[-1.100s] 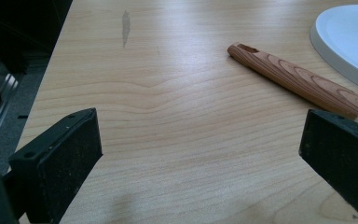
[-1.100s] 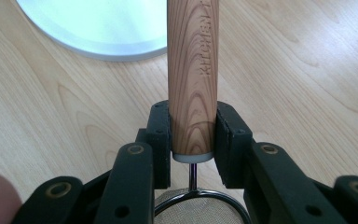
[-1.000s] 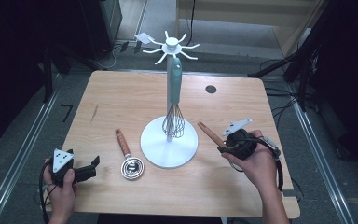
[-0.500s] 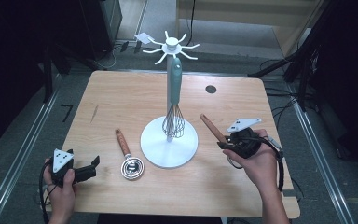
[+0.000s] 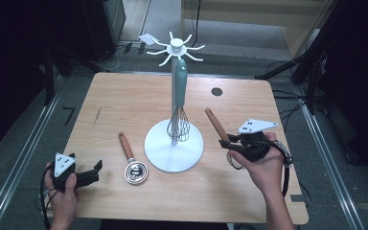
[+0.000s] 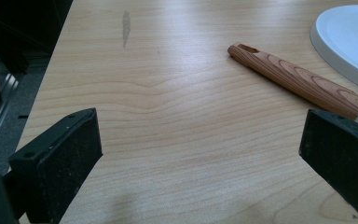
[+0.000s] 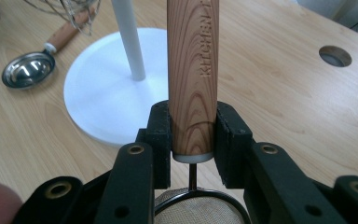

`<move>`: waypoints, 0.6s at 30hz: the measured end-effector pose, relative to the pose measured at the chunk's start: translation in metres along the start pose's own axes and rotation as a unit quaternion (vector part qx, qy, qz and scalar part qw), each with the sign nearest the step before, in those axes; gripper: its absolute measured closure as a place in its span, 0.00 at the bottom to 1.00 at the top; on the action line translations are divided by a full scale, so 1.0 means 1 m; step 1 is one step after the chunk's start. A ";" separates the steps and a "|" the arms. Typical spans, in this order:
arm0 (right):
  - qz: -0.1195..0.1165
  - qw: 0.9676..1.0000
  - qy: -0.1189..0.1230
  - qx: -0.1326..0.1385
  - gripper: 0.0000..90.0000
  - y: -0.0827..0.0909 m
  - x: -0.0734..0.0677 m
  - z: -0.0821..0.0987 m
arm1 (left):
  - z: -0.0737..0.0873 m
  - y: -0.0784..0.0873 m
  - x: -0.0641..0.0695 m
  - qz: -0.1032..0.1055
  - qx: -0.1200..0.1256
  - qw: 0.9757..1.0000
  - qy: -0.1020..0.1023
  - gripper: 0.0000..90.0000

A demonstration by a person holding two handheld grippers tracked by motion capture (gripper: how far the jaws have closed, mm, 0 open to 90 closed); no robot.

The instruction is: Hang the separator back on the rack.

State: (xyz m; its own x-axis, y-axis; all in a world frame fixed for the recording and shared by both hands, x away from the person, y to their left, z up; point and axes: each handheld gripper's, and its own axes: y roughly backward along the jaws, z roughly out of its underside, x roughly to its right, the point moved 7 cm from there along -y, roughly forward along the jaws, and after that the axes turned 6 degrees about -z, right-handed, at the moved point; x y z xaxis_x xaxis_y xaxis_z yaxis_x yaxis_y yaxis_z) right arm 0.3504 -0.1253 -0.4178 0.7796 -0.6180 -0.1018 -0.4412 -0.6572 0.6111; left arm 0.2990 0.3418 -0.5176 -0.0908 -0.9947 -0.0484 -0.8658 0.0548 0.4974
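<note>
Strainer [image 7: 192, 70] over wood table [image 5: 124, 100] (dark rm).

Wood table [image 5: 124, 96]; stand [image 5: 174, 148] & scoop [image 5: 133, 165] on it

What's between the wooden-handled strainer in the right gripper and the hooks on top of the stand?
Nothing visible blocks it. The strainer in the right gripper sits right of the stand; the hanging whisk takes one hook, others look free.
</note>
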 end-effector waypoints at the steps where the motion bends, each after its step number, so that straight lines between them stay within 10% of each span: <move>1: -0.002 1.000 -0.001 0.007 0.79 0.000 -0.001 -0.001 | 0.000 0.000 0.000 0.000 0.000 1.000 0.000 0.00; 18: -0.036 0.994 -0.019 0.103 0.80 0.005 -0.013 -0.018 | 0.000 0.001 0.000 -0.001 0.000 1.000 0.001 0.00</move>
State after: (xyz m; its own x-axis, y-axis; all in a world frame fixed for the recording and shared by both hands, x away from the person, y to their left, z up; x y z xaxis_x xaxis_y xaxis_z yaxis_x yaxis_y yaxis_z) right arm 0.3460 -0.1125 -0.3994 0.7964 -0.5800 -0.1714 -0.4702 -0.7720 0.4278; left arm 0.2983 0.3423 -0.5174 -0.0875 -0.9951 -0.0469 -0.8660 0.0527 0.4973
